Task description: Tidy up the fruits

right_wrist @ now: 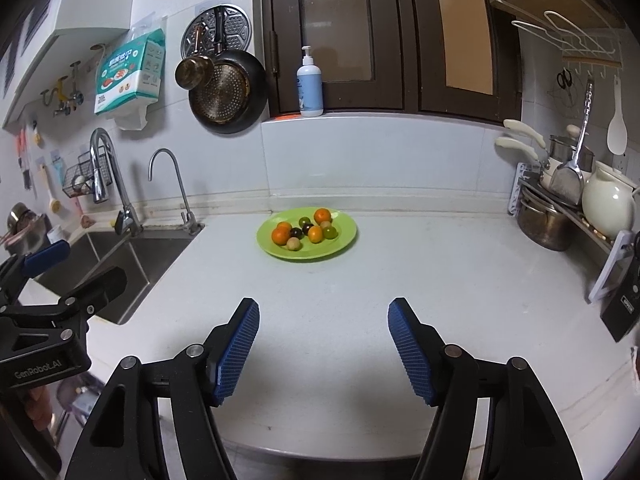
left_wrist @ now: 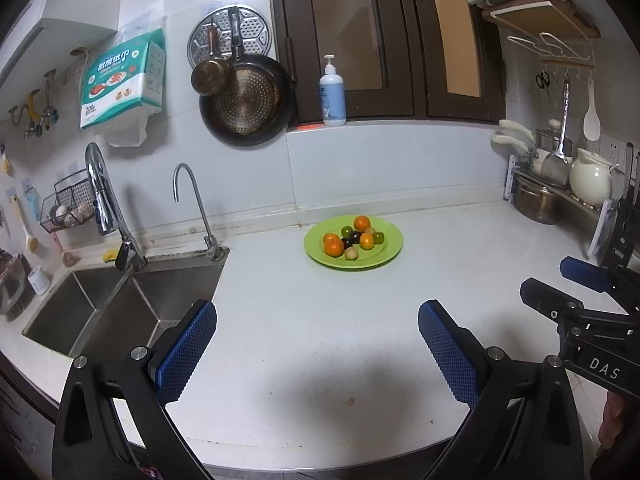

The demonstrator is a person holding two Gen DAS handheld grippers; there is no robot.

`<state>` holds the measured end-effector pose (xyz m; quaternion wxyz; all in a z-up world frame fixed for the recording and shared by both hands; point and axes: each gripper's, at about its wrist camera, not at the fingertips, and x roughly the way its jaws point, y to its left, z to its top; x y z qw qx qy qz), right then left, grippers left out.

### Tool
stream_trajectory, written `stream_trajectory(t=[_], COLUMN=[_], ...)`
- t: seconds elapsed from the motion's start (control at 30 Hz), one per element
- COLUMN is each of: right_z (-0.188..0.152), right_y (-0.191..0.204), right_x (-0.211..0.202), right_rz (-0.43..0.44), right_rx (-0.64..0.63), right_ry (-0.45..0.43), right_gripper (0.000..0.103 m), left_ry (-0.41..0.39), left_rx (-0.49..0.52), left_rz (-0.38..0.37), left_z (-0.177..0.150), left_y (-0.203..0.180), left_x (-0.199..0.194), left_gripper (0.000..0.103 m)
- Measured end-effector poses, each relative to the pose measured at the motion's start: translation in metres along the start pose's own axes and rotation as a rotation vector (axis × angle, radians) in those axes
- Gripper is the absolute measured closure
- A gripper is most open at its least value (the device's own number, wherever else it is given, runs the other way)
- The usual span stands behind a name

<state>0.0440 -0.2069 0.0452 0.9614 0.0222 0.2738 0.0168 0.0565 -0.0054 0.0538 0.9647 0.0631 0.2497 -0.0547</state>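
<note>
A green plate (left_wrist: 390,246) sits on the white counter near the back wall and holds several small fruits: orange ones (left_wrist: 333,244), green ones (left_wrist: 378,237), dark ones (left_wrist: 353,235) and a tan one (left_wrist: 351,255). It also shows in the right wrist view (right_wrist: 344,236) with the same fruits (right_wrist: 315,234). My left gripper (left_wrist: 318,320) is open and empty, well short of the plate. My right gripper (right_wrist: 324,316) is open and empty, also short of the plate. Each gripper shows at the edge of the other's view.
A steel sink (left_wrist: 120,312) with two taps (left_wrist: 192,200) lies left of the plate. A dish rack with pots and a cream jug (left_wrist: 591,182) stands at the right. A soap bottle (left_wrist: 333,94) stands on the sill. Pans (left_wrist: 244,100) hang on the wall.
</note>
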Motion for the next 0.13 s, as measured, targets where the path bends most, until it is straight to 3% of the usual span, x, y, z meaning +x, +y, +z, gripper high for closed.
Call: stream_trajectory(t=[0.13], right_z=[0.0003], right_y=[0.0005], right_x=[0.0015], right_rz=[0.005], right_rx=[-0.005], right_ry=[0.001], right_gripper=[0.035], left_ry=[-0.001], left_rx=[0.000], left_rz=[0.002], left_z=[0.0002], left_y=[0.0006], left_x=[0.0003], left_gripper=[0.000])
